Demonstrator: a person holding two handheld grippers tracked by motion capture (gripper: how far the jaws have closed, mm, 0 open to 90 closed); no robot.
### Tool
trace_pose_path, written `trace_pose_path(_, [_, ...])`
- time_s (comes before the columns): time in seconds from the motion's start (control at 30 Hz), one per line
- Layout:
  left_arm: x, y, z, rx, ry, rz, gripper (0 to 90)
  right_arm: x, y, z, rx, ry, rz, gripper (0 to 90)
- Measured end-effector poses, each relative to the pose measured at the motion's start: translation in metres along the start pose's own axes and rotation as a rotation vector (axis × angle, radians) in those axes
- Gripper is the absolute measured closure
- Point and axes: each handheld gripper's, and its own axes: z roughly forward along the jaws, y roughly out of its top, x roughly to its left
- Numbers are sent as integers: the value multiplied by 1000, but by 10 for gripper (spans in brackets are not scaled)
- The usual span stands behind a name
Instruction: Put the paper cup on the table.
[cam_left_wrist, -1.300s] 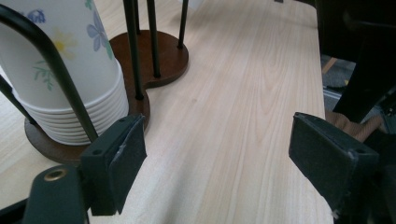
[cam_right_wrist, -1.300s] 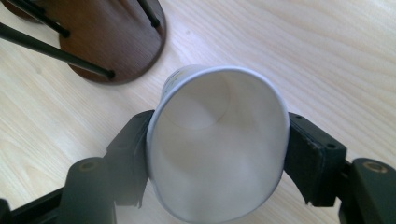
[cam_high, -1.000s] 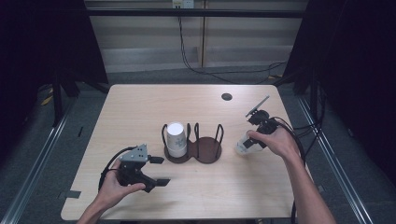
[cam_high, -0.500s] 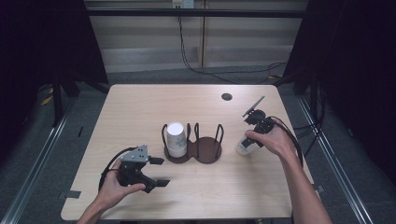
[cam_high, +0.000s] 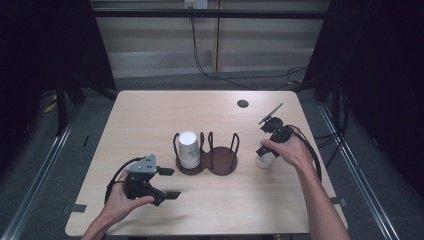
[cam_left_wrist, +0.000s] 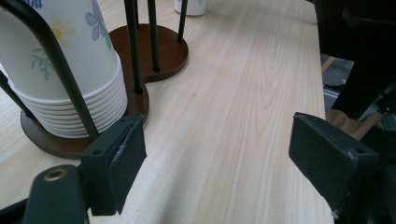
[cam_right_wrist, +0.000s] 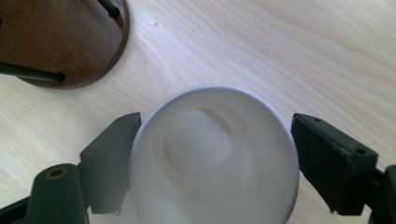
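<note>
At the right of centre in the high view, the right tool (cam_high: 263, 152) stands over a single cup (cam_high: 263, 160) upright on the table (cam_high: 150, 110), just right of the holder (cam_high: 207, 162). Its jaws have just been opening; the cup sits between them, the right one clear of the rim. At lower left, the left tool (cam_high: 169, 183) is open and empty, near the cup stack (cam_high: 189, 149) in the holder's left ring.
</note>
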Motion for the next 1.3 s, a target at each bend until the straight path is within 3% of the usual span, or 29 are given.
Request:
trace_pose_path(0.33, [0,0,0,3,0,5,187,1,-4,-2,-60,31,24,150])
trace_pose_path(0.4, [0,0,-1,-1,6,6,187,0,-4,-3,-84,32,33,146])
trace_pose_path(0.47, [0,1,-1,-8,5,4,187,-2,-6,-4,-121,71,62,166])
trace_pose_path(0.6, [0,0,-2,-13,10,-2,187,-3,-6,-5,-156,70,74,147])
trace_pose_path(0.73, [-1,0,-2,-8,16,-6,181,-3,-6,-8,-193,51,73,141])
trace_pose_path(0.93, [-2,1,-1,-15,11,-25,166,-4,-8,-11,-250,22,120,141])
trace_pose_path(1.3, [-3,-1,-7,-22,24,-34,165,4,-23,-16,-448,-28,176,147])
